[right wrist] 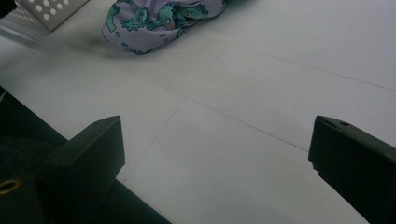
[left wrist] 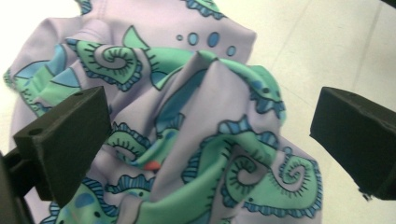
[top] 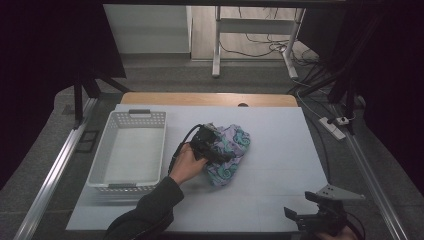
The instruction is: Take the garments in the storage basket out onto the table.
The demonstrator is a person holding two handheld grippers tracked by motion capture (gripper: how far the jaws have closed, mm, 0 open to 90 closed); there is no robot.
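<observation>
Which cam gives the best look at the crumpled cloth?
Left gripper view: the cloth sits close between open jaws, print sharp. High view shows it small, partly behind the left gripper. Right gripper view catches it far off at the top.

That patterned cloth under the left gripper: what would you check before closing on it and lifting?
1. Left gripper jaws open: ok.
2. Patterned cloth between the jaws: ok, a raised fold sits in the gap.
3. Cloth bunched, not snagged on anything: ok.
4. Basket empty and beside the cloth: ok.
5. Right gripper out of the way, open, near the table edge: ok.
6. Grip deep enough to hold: cannot tell.
</observation>
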